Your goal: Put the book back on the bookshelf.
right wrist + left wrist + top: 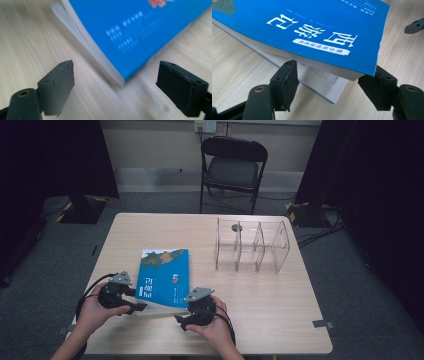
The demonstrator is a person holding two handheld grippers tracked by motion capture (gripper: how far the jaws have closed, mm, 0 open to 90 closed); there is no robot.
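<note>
Blue book between hand-held grippers

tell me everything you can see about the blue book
The blue book is a thick paperback with a glossy blue cover, white lettering and a green-brown picture at its far end. It lies on the wooden table, near edge lifted, a few bottom pages sagging. The left gripper has its jaws at that near edge; whether they press is unclear.

Place: recording lab | Evidence: black curtains flanking bench, taped floor cables right of bench, folding chair behind it
</note>
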